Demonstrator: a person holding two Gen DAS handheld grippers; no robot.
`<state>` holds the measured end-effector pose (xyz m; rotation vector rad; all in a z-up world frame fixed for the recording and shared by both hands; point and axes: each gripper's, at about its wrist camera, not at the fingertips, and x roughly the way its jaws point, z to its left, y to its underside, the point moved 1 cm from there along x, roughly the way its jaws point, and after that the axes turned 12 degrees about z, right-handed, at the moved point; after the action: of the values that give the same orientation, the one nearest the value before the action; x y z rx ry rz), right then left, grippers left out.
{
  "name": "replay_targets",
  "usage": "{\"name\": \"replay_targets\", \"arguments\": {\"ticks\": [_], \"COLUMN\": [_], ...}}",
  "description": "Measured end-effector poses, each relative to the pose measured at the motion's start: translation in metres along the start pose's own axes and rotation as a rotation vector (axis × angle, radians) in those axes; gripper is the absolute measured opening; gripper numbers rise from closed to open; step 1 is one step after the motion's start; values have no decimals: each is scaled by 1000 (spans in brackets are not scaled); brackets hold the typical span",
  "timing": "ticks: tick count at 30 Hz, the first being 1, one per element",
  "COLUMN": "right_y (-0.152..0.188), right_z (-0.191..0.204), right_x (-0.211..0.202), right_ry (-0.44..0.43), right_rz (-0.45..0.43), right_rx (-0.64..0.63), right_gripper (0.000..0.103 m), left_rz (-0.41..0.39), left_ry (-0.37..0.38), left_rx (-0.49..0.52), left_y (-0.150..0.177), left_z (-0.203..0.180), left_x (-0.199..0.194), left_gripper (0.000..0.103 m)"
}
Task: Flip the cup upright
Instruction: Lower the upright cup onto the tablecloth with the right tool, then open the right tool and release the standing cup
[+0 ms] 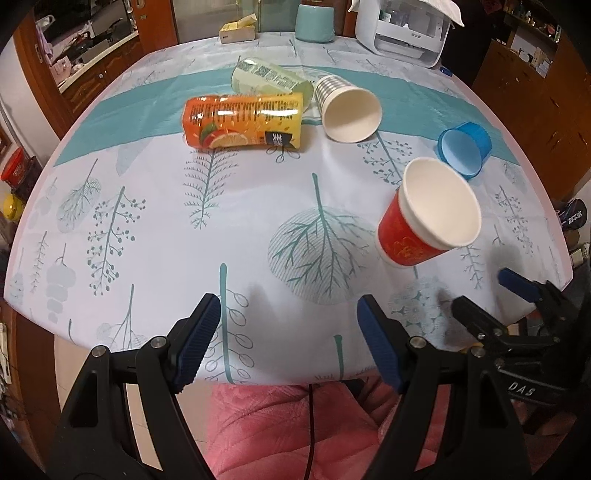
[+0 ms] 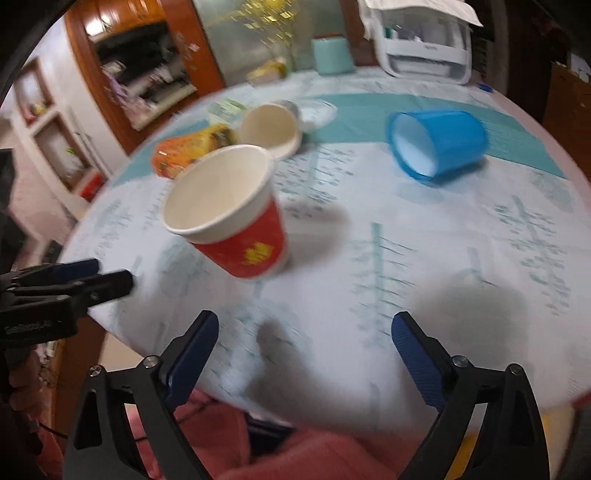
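A red paper cup (image 1: 424,221) with a white inside stands upright on the tablecloth, near the front right; it also shows in the right wrist view (image 2: 236,218). A blue plastic cup (image 1: 466,147) lies on its side behind it, mouth toward me, seen too in the right wrist view (image 2: 437,144). A striped paper cup (image 1: 349,109) lies on its side further back. My left gripper (image 1: 288,332) is open and empty at the table's front edge. My right gripper (image 2: 304,343) is open and empty, to the right of the red cup; its fingers (image 1: 517,284) show in the left wrist view.
An orange juice carton (image 1: 243,122) and a pale green carton (image 1: 269,77) lie on their sides at the back of the table (image 1: 147,229). A white appliance (image 1: 406,29), a teal canister (image 1: 316,20) and a small box (image 1: 238,31) stand at the far edge.
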<state>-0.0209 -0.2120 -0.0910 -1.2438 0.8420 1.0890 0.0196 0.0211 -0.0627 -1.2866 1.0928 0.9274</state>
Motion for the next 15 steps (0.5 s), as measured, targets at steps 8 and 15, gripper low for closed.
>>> {"name": "replay_targets", "arguments": {"ticks": [8, 15], "right_y": [-19, -52], "right_z": [-11, 0], "right_x": [-60, -144], "right_ry": [-13, 88], "right_rz": [123, -11], "right_rx": [138, 186], "right_gripper": [99, 102], "left_rz": [-109, -157], "left_ry": [-45, -1], "left_rx": [-28, -117], "left_y": [-26, -60], "left_z": [-8, -11], "left_x": [-56, -112], "left_gripper": [74, 85]}}
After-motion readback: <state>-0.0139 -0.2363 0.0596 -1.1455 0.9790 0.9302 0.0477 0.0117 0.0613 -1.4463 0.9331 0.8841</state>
